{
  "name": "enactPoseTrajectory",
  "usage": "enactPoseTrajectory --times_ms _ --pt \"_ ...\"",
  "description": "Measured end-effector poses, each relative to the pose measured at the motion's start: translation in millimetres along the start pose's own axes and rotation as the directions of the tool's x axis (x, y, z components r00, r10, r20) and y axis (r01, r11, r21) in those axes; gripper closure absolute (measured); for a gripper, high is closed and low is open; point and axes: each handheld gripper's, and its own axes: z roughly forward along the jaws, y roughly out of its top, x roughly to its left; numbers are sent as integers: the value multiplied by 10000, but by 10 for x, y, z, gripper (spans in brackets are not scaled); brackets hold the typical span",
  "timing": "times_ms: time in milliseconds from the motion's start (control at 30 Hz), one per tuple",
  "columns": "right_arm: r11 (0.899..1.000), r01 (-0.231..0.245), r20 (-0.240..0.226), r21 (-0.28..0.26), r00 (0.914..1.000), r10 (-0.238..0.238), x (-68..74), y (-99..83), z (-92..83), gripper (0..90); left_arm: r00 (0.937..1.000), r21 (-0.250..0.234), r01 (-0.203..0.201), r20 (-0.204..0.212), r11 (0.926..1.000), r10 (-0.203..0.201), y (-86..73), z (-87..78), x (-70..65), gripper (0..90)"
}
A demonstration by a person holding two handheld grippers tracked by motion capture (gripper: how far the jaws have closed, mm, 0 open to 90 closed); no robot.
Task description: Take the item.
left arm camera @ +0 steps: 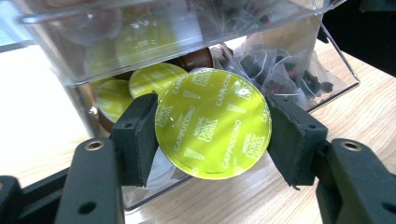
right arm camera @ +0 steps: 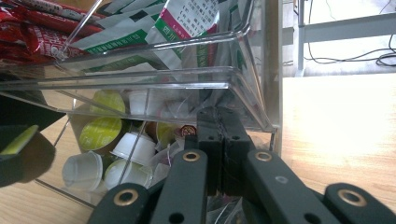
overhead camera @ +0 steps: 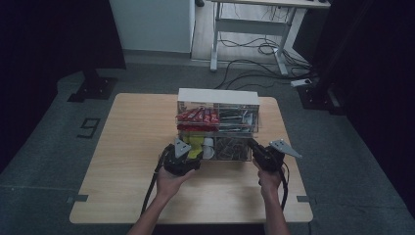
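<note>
Left tool (left arm camera: 212, 135) is gripping one round capsule (left arm camera: 213, 123) by its rim, a flat foam pad pressing on each side. The capsule's lid is a glossy yellow-green foil disc printed "Cappuccino", and it is sitting just in front of the lower left compartment of the organiser (left arm camera: 336, 60), above the desk (left arm camera: 369, 112). Behind it, at least three more green-lidded capsules (left arm camera: 156, 79) and one brown one (left arm camera: 196, 58) are lying in that compartment. To their right, a heap of sheer mesh tea bags (left arm camera: 280, 70) holding dark leaves is filling the neighbouring compartment.

Right tool (right arm camera: 218, 119) is closed, its two black pads meeting face to face with nothing between them, and is resting at the lower right front of the organiser (right arm camera: 243, 74). In the right gripper view, two green-lidded capsules (right arm camera: 100, 133) and about four white plastic cups (right arm camera: 84, 170) are showing through the clear wall.

The organiser (overhead camera: 218, 96) is a clear, hard-edged acrylic box with two tiers, each split in two. Its upper tier is holding red sachets (overhead camera: 198, 116) on the left and green-and-white paper packets (right arm camera: 187, 23) on the right.

The desk (overhead camera: 132, 147) is pale wood with rounded corners. Wide bare room is lying left of the organiser, with narrower strips to its right and in front, where both hands are working.
</note>
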Motion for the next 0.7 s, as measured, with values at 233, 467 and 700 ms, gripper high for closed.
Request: enactPoseTrajectory --times_ms 233,467,700 --pt "10000 28 67 23 10000 -28 9 -10 8 880 9998 -70 162 -88 9998 -163 -66 -115 107 382" --pt "10000 39 75 62 10000 -39 14 -24 17 880 9994 -86 314 -164 9995 -315 -131 -173 191 382" --pt "10000 42 84 77 10000 -43 12 -30 19 879 9988 -83 405 -285 9991 -407 -214 -248 261 382"
